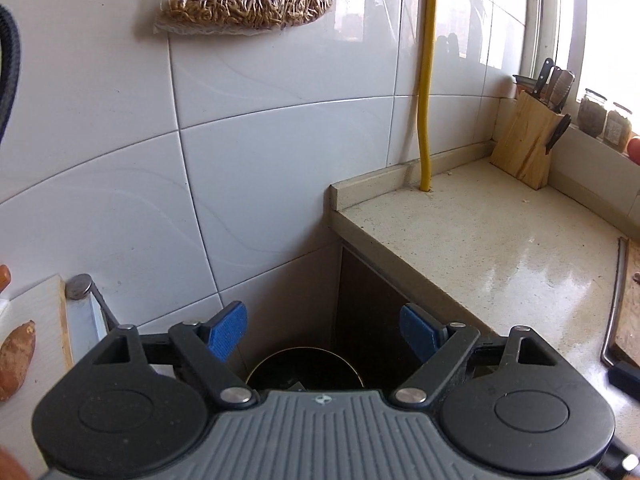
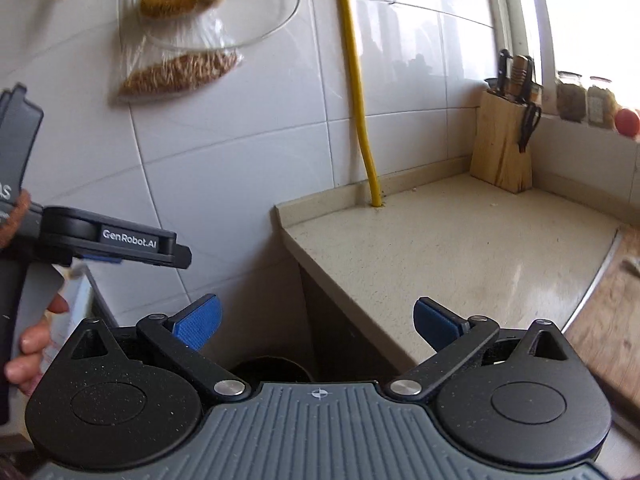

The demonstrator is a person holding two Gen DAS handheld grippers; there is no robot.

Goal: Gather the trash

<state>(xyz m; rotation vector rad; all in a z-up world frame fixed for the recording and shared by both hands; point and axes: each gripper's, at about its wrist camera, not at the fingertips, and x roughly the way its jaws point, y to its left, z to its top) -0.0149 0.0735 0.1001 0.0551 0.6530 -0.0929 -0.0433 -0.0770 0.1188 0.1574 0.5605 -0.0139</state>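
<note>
A round dark bin (image 1: 304,366) with a thin gold rim stands on the floor in the gap between the tiled wall and the counter's end. My left gripper (image 1: 322,324) hovers above it, its blue pads (image 1: 226,330) wide apart with nothing between them. In the right wrist view the same bin (image 2: 270,368) shows only as a dark top edge below my right gripper (image 2: 316,316), which is open and empty too. The left gripper (image 2: 120,242) appears there from the side at the left edge, held by a hand (image 2: 34,340). The bin's contents are hidden.
A beige stone counter (image 1: 500,248) runs to the right with a wooden knife block (image 1: 524,144) in its back corner. A yellow pipe (image 1: 426,80) rises from the counter. A bag of dried food (image 1: 244,4) hangs on the wall. A sweet potato (image 1: 16,356) lies at the left.
</note>
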